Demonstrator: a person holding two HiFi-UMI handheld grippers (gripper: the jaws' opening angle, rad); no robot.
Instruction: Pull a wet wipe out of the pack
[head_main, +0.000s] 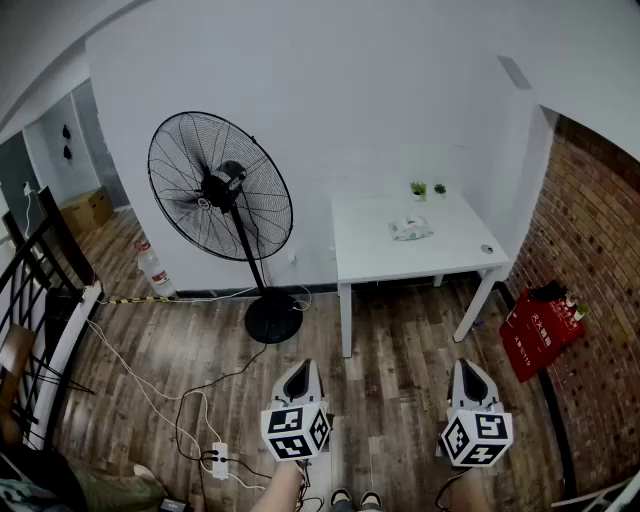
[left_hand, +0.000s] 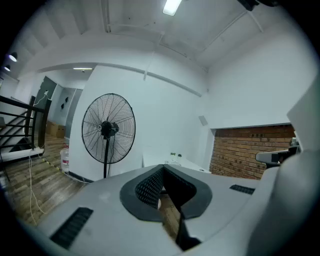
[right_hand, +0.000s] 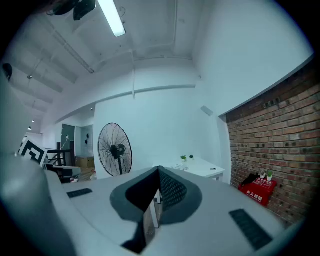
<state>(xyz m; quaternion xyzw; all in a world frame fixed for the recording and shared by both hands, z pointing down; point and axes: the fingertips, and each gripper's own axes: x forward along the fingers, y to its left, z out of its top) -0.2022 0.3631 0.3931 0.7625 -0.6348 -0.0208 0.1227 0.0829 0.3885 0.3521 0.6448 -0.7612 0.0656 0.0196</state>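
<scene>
head view: high, steep down, far | gripper views: low, fwd | shared: fan (head_main: 220, 185), table (head_main: 370, 250)

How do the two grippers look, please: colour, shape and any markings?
The left gripper and right gripper are alike: pale grey, wedge-shaped shells tapering forward, each carrying a white cube with black square markers. Their inner pads are black with dotted texture.

The pale wet-wipe pack (head_main: 411, 229) lies flat near the middle of the white table (head_main: 372, 256).

Left gripper (head_main: 299, 368): we hold it at near left, pointing to the far side, jaws pressed together with nothing between.
Right gripper (head_main: 468, 366): we hold it at near right, level with the left, jaws together, empty.
</scene>
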